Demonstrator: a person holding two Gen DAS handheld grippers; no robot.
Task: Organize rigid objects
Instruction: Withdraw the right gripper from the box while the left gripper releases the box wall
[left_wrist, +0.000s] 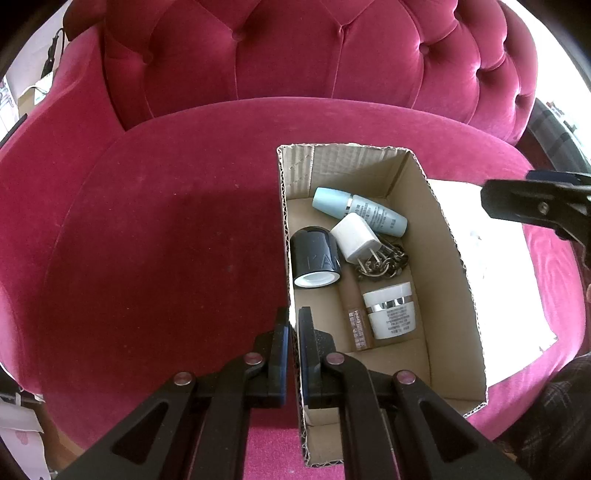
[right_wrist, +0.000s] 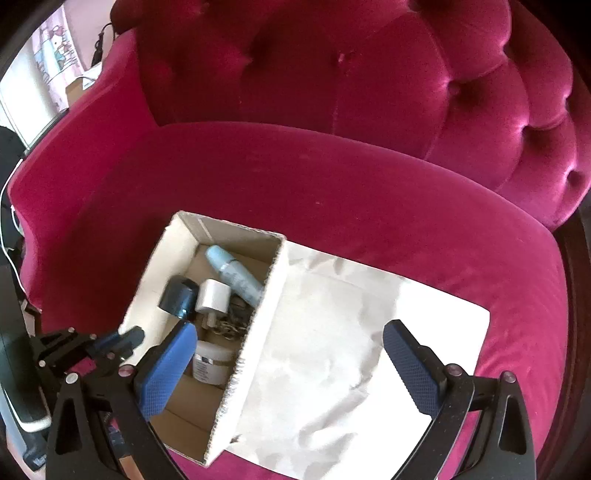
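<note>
An open cardboard box (left_wrist: 454, 288) stands on the pink sofa seat. Inside lie a light blue bottle (left_wrist: 360, 211), a white charger plug (left_wrist: 354, 238), a black cap (left_wrist: 314, 258), a metal chain (left_wrist: 384, 264), a white jar (left_wrist: 390, 310) and a small brown tube (left_wrist: 358, 328). My left gripper (left_wrist: 293, 321) is shut on the box's left wall. My right gripper (right_wrist: 288, 360) is open and empty above the box's right wall (right_wrist: 258, 332) and the paper; it shows at the right edge of the left wrist view (left_wrist: 535, 206).
A crumpled sheet of pale paper (right_wrist: 351, 350) lies on the seat right of the box. The tufted sofa back (left_wrist: 295, 55) rises behind. The sofa seat (left_wrist: 166, 229) stretches left of the box. Clutter sits beyond the left armrest (right_wrist: 55, 66).
</note>
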